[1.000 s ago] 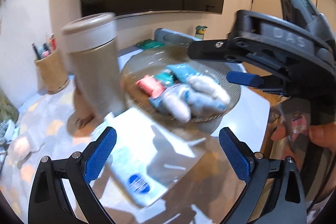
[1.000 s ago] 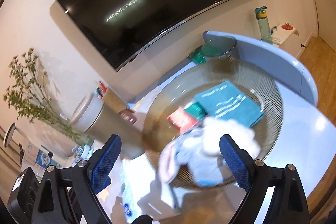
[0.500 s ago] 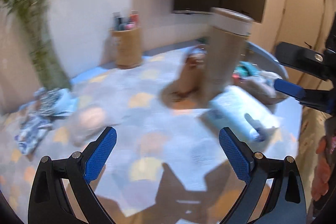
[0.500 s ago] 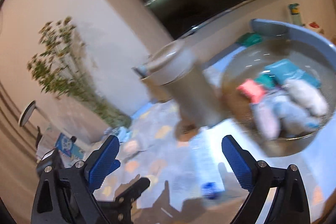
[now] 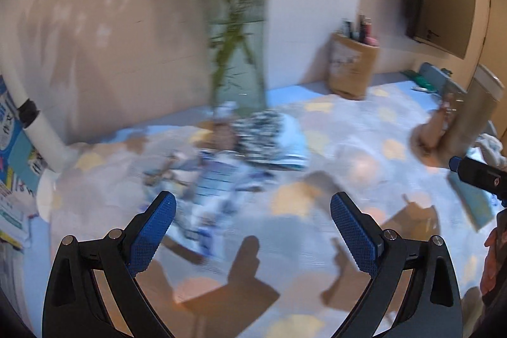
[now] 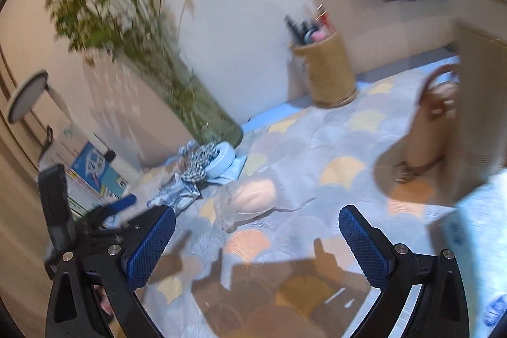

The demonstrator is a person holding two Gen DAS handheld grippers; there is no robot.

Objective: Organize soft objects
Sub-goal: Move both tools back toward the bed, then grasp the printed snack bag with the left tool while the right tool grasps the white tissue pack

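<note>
While both grippers hang with jaws wide apart and nothing between them, the left gripper [image 5: 252, 230] and right gripper [image 6: 256, 246] face a heap of soft items [image 6: 193, 170] lying loose on the patterned cloth [image 6: 317, 148] near the table's far-left edge, beside the vase [image 6: 190, 103]. A pale pouch [image 6: 250, 198] lies just in front of the right gripper, apart from the heap. Judging by that, gathering is unfinished; the vase crowds the heap, while the pen holder [image 6: 326, 75] by the back wall and the tall canister [image 6: 475, 103] at right stand clear.
</note>
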